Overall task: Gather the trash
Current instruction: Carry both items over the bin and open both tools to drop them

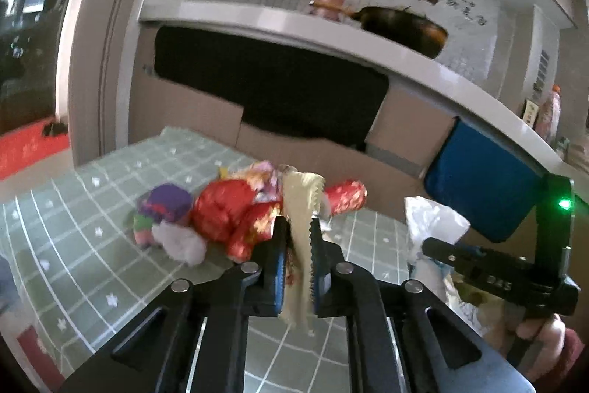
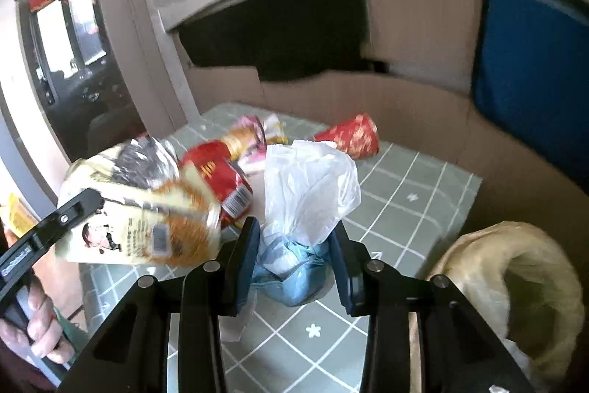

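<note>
**Trash pickup — both claws loaded above the mat**

Left claw (image 1: 297, 238): my two toothed jaws are pressed nearly together on the cream snack wrapper (image 1: 300, 209), pinching it by its thin edge. In the left wrist view the wrapper runs edge-on between the pads, its zigzag end sticking up past the tips. From the right wrist view the same wrapper (image 2: 147, 209) shows broadside — cream and orange print, a clear crinkled end, a barcode patch — hanging off the mat, blurred.

Right claw (image 2: 294, 245): jaws part-way apart, pads pressing both sides of a blue-and-white plastic bag bundle (image 2: 298, 264). The white part (image 2: 309, 186) puffs up above the tips; the blue knot sits between the pads. In the left wrist view this bundle (image 1: 430, 223) shows at the right, ahead of my right claw (image 1: 427, 244), with my right hand (image 1: 545, 326) on the grip below.

Remaining trash lies on the green grid mat (image 1: 92, 245): red foil wrappers (image 1: 235, 212), a purple wrapper (image 1: 165, 205), a pale crumpled piece (image 1: 180, 242) just beside it, a red paper cup (image 1: 346, 196) on its side toward the cardboard wall (image 1: 302, 150).

Tan bag (image 2: 515, 282) stands open at the lower right of the right wrist view, beside the mat's edge. My left hand (image 2: 40, 323) shows at that view's lower left.
</note>
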`<state>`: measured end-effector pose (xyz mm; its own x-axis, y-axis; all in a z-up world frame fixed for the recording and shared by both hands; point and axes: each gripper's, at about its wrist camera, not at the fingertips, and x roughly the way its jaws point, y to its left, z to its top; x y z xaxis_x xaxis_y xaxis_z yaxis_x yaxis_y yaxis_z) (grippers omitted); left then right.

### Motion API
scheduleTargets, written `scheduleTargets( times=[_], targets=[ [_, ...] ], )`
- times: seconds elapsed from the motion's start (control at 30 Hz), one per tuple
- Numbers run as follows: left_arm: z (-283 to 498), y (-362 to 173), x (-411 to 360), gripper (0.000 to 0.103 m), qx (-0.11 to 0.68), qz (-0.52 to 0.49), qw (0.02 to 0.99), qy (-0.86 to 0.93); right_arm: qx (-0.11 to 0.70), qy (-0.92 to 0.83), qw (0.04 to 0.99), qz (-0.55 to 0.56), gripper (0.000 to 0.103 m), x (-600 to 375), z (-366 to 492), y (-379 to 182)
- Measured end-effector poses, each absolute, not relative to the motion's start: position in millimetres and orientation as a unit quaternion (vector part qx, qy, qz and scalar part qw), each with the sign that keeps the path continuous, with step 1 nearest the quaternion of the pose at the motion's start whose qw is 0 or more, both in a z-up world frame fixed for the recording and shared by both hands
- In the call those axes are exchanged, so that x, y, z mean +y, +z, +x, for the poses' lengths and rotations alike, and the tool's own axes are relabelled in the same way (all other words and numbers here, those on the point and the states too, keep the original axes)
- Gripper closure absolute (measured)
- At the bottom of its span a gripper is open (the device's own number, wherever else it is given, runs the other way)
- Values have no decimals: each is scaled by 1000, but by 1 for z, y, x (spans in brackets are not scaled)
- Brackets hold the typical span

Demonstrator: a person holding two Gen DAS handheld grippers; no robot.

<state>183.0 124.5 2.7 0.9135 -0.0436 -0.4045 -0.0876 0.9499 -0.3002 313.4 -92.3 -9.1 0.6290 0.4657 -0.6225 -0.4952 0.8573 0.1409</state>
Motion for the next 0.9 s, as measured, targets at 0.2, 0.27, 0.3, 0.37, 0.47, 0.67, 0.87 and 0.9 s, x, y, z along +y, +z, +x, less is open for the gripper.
scheduleTargets(
  times=[0.2, 0.27, 0.3, 0.37, 0.47, 0.67, 0.87, 0.9],
  targets=[
    [183, 27, 102, 97, 194, -133, 972, -13, 303, 250, 919, -18, 68, -122, 289, 18],
    [185, 34, 89, 97, 191, -127, 973, -28, 289, 242, 926, -21, 68, -132, 282, 26],
    [188, 38, 82, 97, 191, -126, 973, -38, 284, 238, 929, -21, 68, -137, 280, 30],
    [193, 44, 69, 97, 191, -127, 972, -57, 271, 228, 935, -19, 68, -152, 277, 38],
    [202, 54, 41, 97, 185, -123, 970, -97, 255, 208, 944, -14, 68, -174, 270, 49],
    [227, 65, -16, 97, 182, -121, 960, -175, 229, 155, 961, 3, 68, -228, 257, 64],
    [259, 55, -68, 97, 203, -119, 943, -236, 209, 95, 973, 4, 68, -271, 251, 69],
    [265, 52, -73, 97, 210, -124, 938, -245, 208, 85, 974, 1, 68, -276, 251, 68]
  ],
)
